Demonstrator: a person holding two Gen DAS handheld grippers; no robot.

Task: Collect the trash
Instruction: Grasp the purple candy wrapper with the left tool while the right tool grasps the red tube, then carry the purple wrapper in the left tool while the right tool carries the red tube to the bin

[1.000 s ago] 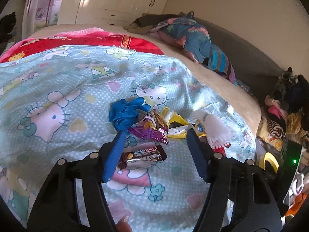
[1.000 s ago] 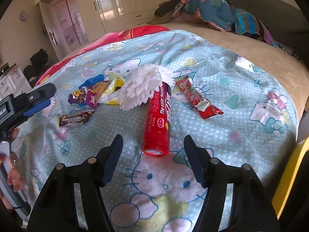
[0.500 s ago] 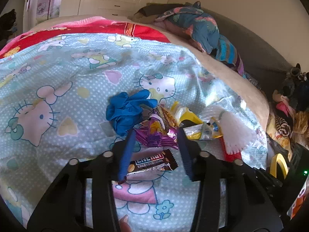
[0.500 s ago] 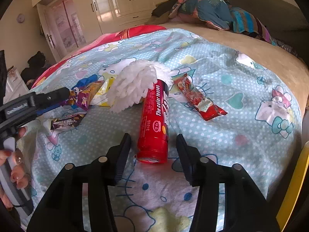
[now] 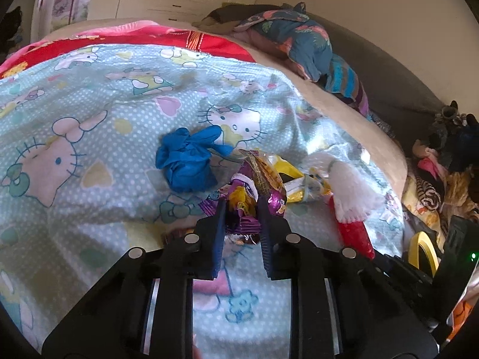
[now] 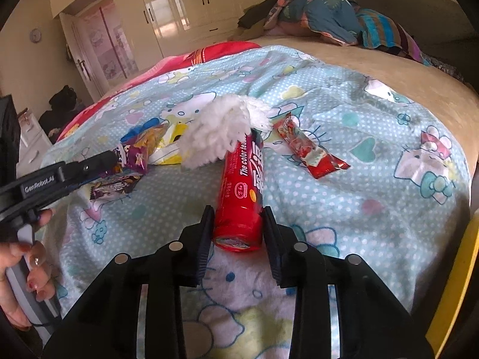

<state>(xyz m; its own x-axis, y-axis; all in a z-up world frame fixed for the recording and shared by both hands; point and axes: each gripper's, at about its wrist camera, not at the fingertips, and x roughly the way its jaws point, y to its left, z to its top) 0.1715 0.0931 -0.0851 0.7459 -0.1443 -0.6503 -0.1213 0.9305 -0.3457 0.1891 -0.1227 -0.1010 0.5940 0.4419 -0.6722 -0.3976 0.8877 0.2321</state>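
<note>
Left wrist view: the left claw [image 5: 242, 209], wide apart a second ago, is closing on the purple snack wrapper [image 5: 244, 202], which now sits pinched between its jaws on the bed [image 5: 89, 113], just right of a crumpled blue glove [image 5: 187, 161]. Only this view shows the glove clearly.

Right wrist view: the right claw [image 6: 238, 218] is likewise closing around the near end of the red tube [image 6: 242, 191], whose far end lies under a white fluffy sock [image 6: 221, 128]. Two pieces look nearly secured. This view alone shows the red wrapper [image 6: 308, 152] right of the tube, the chocolate bar [image 6: 115, 187] to its left, and the person's hand [image 6: 21, 272].
</note>
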